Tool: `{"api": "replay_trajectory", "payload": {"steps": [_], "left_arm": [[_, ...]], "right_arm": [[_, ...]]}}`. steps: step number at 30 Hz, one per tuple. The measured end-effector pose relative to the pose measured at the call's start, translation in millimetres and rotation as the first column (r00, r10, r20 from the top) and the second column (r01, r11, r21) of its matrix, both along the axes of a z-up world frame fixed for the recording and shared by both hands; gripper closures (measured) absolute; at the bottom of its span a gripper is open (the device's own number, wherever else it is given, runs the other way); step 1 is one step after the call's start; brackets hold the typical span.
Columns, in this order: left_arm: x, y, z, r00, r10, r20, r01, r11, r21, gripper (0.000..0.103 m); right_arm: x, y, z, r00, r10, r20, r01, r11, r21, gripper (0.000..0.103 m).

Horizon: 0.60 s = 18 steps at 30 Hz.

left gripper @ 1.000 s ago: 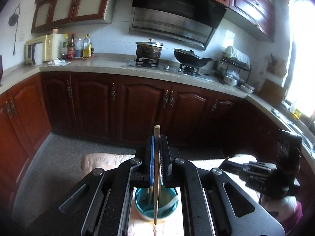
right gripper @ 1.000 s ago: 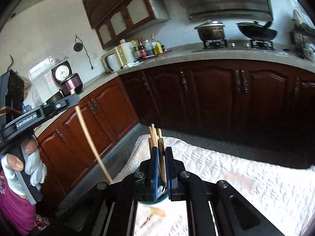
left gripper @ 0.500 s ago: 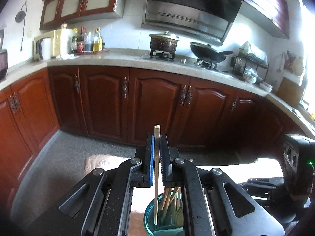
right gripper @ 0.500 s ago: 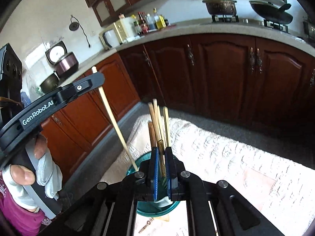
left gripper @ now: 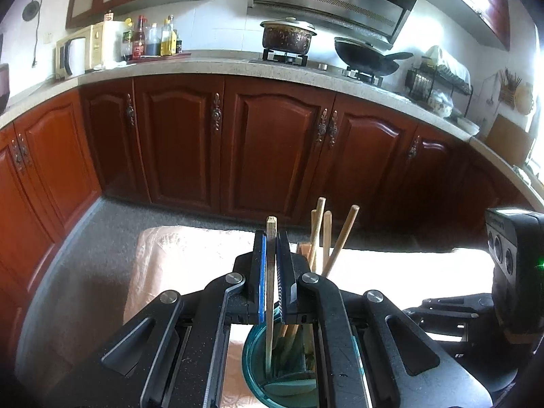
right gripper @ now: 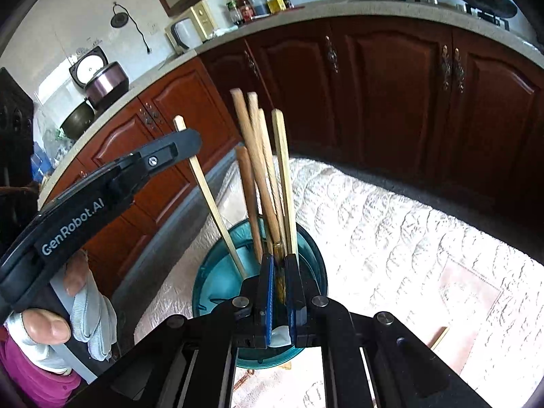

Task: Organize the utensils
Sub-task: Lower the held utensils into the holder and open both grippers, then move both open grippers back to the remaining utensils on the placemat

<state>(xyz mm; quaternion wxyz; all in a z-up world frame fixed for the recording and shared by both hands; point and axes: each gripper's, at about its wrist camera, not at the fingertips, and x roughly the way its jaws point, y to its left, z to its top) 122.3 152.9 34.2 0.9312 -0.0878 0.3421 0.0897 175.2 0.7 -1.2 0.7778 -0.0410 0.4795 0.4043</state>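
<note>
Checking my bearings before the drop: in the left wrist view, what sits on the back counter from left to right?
microwave → bottles → lidded pot → black wok → dish rack

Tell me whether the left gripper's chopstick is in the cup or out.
In: the chopstick, clamped in the left gripper, has its lower end inside the teal cup.

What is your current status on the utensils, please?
Left gripper shut on pale chopstick, tip inside teal cup. Right gripper shut on dark utensil above cup. Wooden chopsticks already standing inside, crowding the opening.
</note>
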Motion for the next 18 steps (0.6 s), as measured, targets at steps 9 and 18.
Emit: {"api": "replay_trajectory", "payload": {"steps": [9, 18], "left_arm": [[1.0, 3.4, -1.7, 1.000, 0.005, -0.023, -0.006, 0.999, -0.040, 0.099], [-0.2, 5.5, -7.8, 0.999, 0.003, -0.052, -0.007, 0.997, -0.074, 0.074]], "right_arm": [[4.9, -10.0, -4.4, 0.999, -0.051, -0.017, 0.051, 0.999, -0.002, 0.093], [-1.7, -22.4, -0.5, 0.997, -0.074, -0.012, 0.074, 0.997, 0.014, 0.080]]}}
